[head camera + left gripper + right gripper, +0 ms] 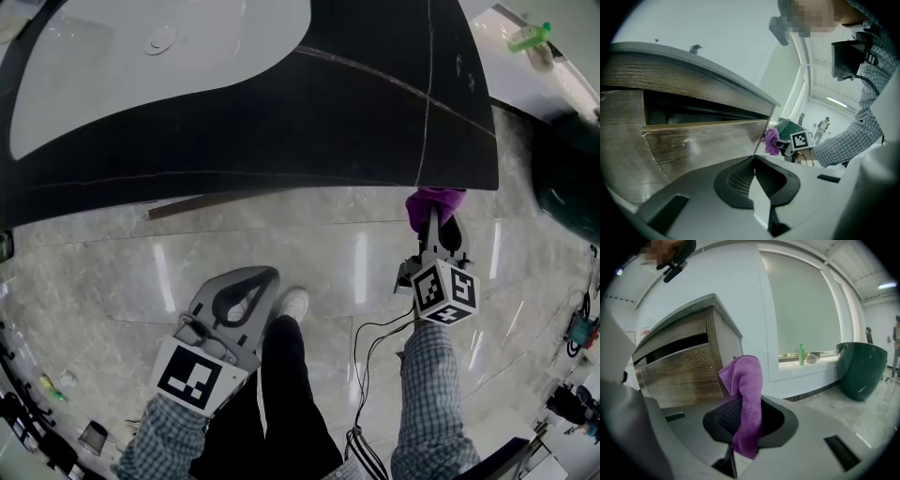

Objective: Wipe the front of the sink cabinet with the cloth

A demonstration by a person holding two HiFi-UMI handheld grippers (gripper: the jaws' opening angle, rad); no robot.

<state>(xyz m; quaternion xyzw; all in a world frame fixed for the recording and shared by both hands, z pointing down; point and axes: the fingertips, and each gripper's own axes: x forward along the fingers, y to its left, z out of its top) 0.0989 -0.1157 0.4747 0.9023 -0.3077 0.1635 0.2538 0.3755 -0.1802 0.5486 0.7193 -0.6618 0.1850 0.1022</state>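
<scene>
While the left gripper [255, 284] hangs low over the floor [112, 272] with its jaws pressed together on nothing, the right gripper [439, 225] pinches the purple cloth [433, 201] just beside the right front corner of the wooden sink cabinet [679, 376].

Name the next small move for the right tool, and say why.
Probably press the purple cloth forward onto the wooden cabinet front, then sweep leftward. The right tool is shut on the purple cloth beside that front's right corner. Contact isn't clear, and most of the front stretches away to the left.
</scene>
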